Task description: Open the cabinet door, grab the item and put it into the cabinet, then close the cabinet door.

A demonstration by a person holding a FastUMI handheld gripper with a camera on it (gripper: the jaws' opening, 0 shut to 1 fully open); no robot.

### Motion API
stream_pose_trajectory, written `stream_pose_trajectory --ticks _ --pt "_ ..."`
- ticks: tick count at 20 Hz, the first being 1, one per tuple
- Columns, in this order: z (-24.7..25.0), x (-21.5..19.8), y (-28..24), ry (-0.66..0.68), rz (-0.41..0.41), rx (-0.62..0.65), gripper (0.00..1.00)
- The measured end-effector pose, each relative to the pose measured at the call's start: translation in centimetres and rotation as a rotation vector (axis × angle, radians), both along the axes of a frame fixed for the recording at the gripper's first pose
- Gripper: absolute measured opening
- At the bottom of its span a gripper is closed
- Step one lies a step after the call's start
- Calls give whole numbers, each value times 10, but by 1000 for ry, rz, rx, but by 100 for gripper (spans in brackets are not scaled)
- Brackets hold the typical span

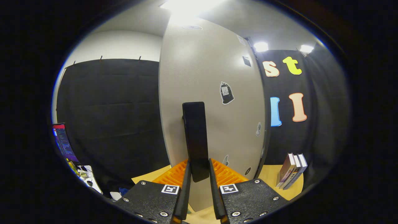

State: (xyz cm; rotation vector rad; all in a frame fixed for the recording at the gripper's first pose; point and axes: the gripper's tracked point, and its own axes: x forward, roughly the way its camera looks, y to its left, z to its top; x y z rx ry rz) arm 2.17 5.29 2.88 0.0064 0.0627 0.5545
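A tall beige cabinet door point(214, 62) with a few small stickers stands right in front of me. Its long black upright handle point(194, 133) runs down between my two fingers. My gripper point(199, 163) is shut on the lower end of this handle, one finger pressing on each side. The door's left edge shows against the black cloth, so the door looks turned at an angle to me. The cabinet's inside is hidden behind the door.
Three books point(293, 171) lean upright on the wooden tabletop point(272, 179) to the right of the door. Down to the left, past the table's edge, are a lit screen point(63, 143) and a cluttered desk.
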Motion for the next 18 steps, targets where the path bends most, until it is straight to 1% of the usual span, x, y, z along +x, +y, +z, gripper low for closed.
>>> stream_pose_trajectory --ticks 2,3,4,6,9,11,14,15,18 --pt "1 2 -9 6 -44 19 35" --pt "-1 4 -13 9 -78 27 40" --pt "-2 3 -17 12 -109 33 42" --pt "-2 -4 -20 9 -144 51 47" --pt "-1 -9 -35 -8 -204 60 47" --pt "-1 -10 -45 -8 -247 82 54" --pt "-1 -10 -57 -1 -311 119 59" --pt "-1 -11 -59 -4 -327 131 65" --pt "-1 -14 -70 -42 -407 164 72"
